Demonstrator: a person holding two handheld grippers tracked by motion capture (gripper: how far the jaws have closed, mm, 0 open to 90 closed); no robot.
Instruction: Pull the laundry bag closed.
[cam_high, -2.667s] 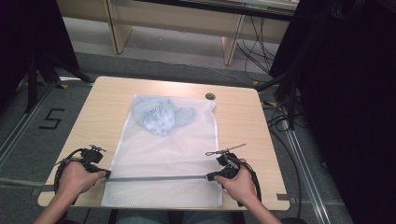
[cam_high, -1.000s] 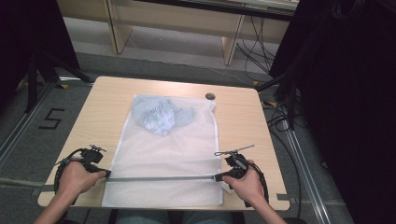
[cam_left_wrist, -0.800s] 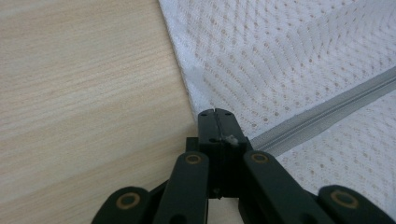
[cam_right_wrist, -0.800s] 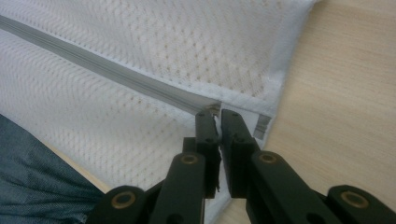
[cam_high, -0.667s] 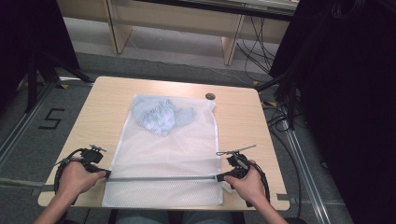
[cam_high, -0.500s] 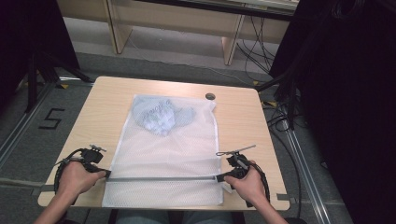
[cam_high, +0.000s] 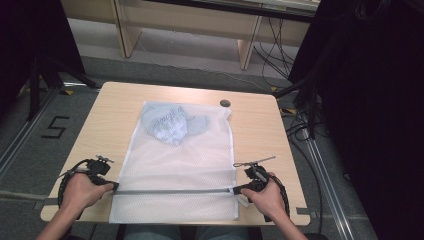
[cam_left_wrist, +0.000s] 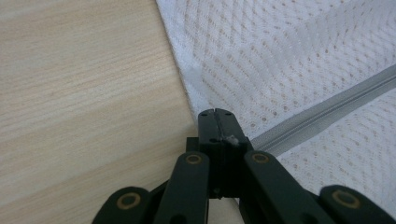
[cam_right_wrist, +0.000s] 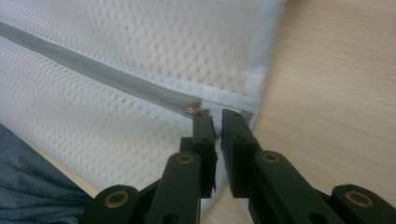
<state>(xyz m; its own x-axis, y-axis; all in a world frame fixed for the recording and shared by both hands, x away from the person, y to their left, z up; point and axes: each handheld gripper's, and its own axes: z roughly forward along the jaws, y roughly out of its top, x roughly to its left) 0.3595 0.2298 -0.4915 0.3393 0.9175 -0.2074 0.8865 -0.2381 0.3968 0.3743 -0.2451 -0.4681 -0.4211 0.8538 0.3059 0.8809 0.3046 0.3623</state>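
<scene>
High view shows a wooden table (cam_high: 260, 135) with a white mesh bag (cam_high: 180, 165) lying flat in the middle, near the person's edge; a crumpled pale blue cloth (cam_high: 172, 122) sits inside the bag at its far end, and a grey zipper (cam_high: 172, 191) runs across the bag close to the person; the left gripper (cam_high: 111, 185) is at the zipper's left end and the right gripper (cam_high: 237, 189) is at its right end; in the left gripper view the two black jaws are pressed tight together, pinching the bag's edge right where the zipper starts; in the right gripper view the jaws have just been opening and now stand a little apart, with the small metal zipper pull (cam_right_wrist: 191, 109) just in front of their tips (not squeezed by them); a small dark round thing (cam_high: 225, 103) lies on the table past the bag's far corner, well away from both hands; black cables (cam_high: 300, 125) hang beside the table on the right; nothing sits between the grippers and the bag.
</scene>
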